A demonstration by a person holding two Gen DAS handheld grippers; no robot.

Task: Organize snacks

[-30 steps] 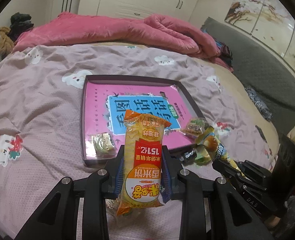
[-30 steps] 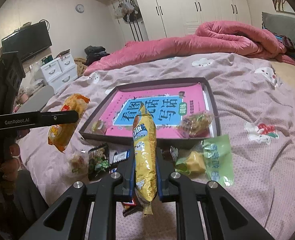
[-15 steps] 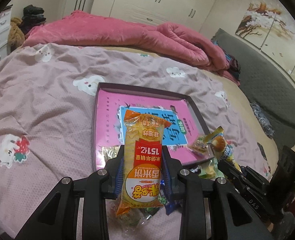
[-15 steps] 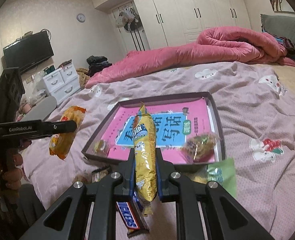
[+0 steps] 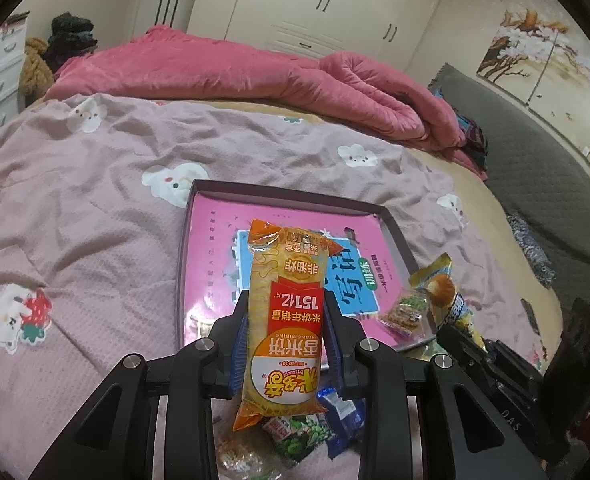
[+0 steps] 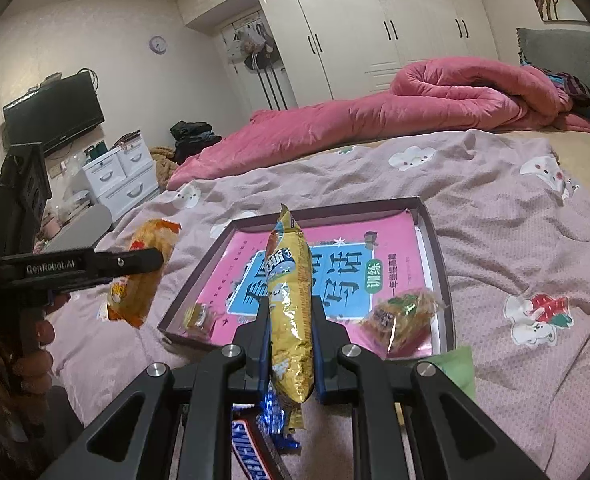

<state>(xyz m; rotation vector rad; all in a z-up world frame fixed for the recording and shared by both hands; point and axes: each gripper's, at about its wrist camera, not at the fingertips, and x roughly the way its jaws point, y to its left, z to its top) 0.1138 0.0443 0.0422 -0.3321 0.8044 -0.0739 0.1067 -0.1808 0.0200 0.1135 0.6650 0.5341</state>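
My left gripper [image 5: 285, 312] is shut on an orange rice-cracker pack [image 5: 285, 320], held upright above the near edge of the shallow box [image 5: 295, 194] with its pink printed floor. In the right wrist view the same pack [image 6: 139, 276] hangs left of the box [image 6: 435, 240] in the left gripper [image 6: 151, 258]. My right gripper [image 6: 289, 320] is shut on a long yellow snack bag [image 6: 289, 308], also over the box's near side. Two small wrapped snacks [image 6: 401, 316] [image 6: 197, 316] lie inside the box.
Loose snacks lie on the bedspread under the grippers: a Snickers bar [image 6: 251, 456], a blue wrapper [image 5: 341, 412], a green pea pack [image 5: 299, 436], a green packet [image 6: 459, 364]. A rolled pink quilt [image 5: 255, 76] lies at the far side. A hand [image 6: 35, 360] holds the left gripper's handle.
Both grippers have lifted a little and moved with their packs still gripped; the box now sits further ahead, and the loose snacks on the bedspread show beneath the fingers.
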